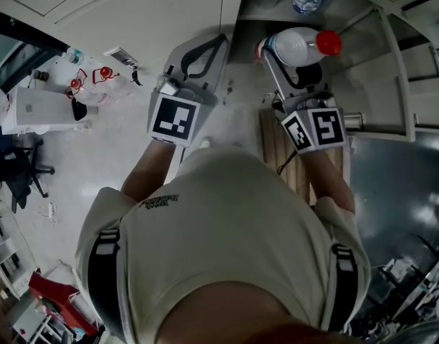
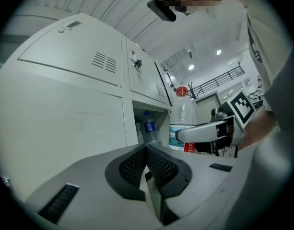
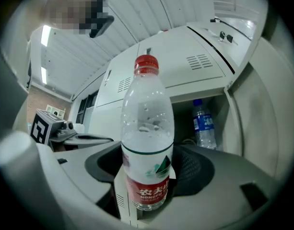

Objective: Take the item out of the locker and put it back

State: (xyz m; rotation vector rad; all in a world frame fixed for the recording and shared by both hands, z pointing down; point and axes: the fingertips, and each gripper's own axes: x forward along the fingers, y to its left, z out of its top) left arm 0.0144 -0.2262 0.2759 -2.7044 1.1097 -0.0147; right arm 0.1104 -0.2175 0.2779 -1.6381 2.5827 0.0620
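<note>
The right tongs (image 3: 147,176) are seen spread wide and closed on the red-capped bottle (image 3: 147,123). The bottle is gripped low on its body, at the red band of its label, and stands upright between the two dark pads in the right gripper view. In the head view the same bottle (image 1: 296,46) is carried by the right tongs (image 1: 294,56) at the upper middle of the frame, outside the locker (image 1: 169,13) and just in front of its open compartment. Inside that compartment a blue-labelled bottle (image 3: 204,124) is seen standing, right of centre in the right gripper view and well apart from the held one. The left tongs (image 2: 147,150) are brought together at the tips with nothing between them, though a thin pale slit lower down leaves it unclear whether the pads meet along their whole length. In the head view the left tongs (image 1: 219,41) are held in the air before the closed locker doors, left of the right tongs. In the left gripper view, right of centre, the red-capped bottle (image 2: 182,116) is seen clasped in the right tongs (image 2: 199,133), with the blue-labelled bottle (image 2: 149,128) in the compartment to their left.
</note>
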